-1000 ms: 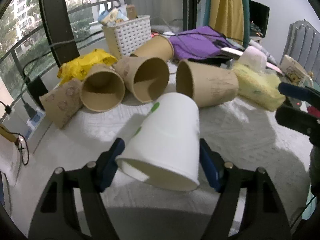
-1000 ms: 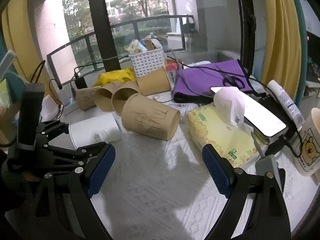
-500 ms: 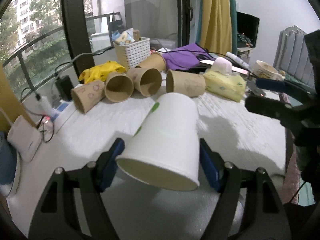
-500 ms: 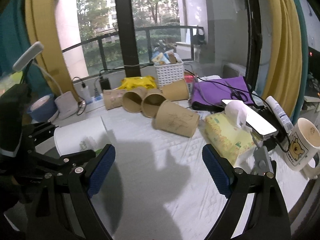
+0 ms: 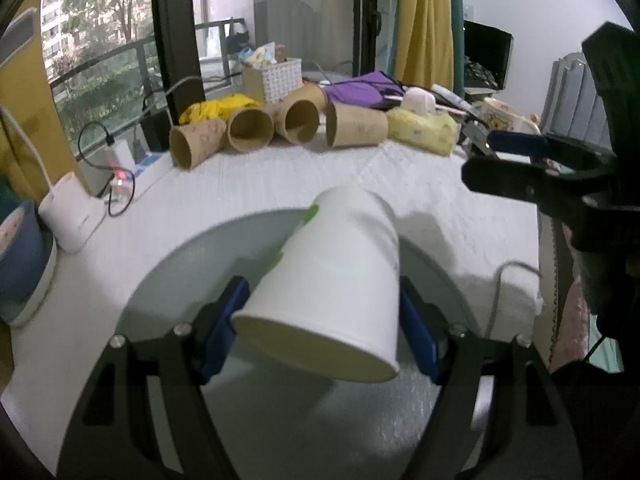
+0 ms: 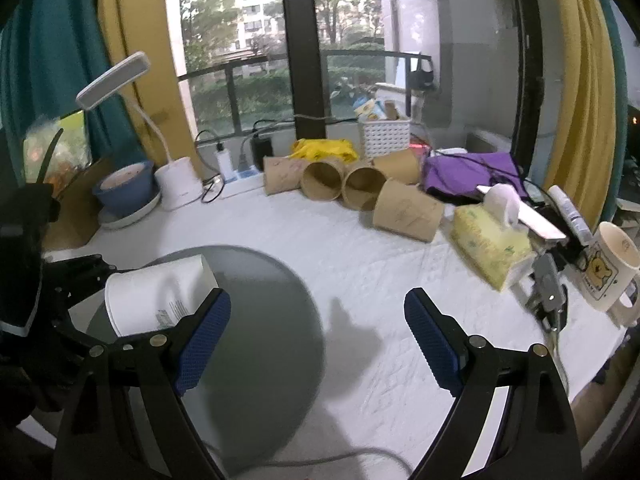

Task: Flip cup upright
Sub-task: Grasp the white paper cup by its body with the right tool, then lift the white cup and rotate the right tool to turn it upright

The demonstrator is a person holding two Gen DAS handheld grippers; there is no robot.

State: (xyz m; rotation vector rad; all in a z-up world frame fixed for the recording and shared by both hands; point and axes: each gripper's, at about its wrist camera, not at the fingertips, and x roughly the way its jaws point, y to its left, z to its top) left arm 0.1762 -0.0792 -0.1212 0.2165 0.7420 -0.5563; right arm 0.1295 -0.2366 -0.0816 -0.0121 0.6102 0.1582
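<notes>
The white paper cup [image 5: 332,284] sits clamped between my left gripper [image 5: 324,320] pads, which press its wall near the rim on either side; its long axis runs forward and away from the fingers, tilted, the closed base pointing toward the far edge of the table [image 5: 420,184] and the open mouth facing back toward the camera and slightly down; from the right wrist view it lies nearly on its side above the grey round mat [image 6: 256,320], which lies at the table's near edge; whether it touches the mat I cannot tell. I judge the coming turn must swing the mouth upward. My right gripper [image 6: 316,340] is spread wide and holds nothing, just right of the cup; the left is plainly the nearer. A white textured cloth covers the table; a row of brown paper cups [image 5: 280,128] lies on its side along the far edge, well apart; a yellow tissue pack [image 6: 492,244] and a bear mug [image 6: 608,268] stand toward the right edge.
</notes>
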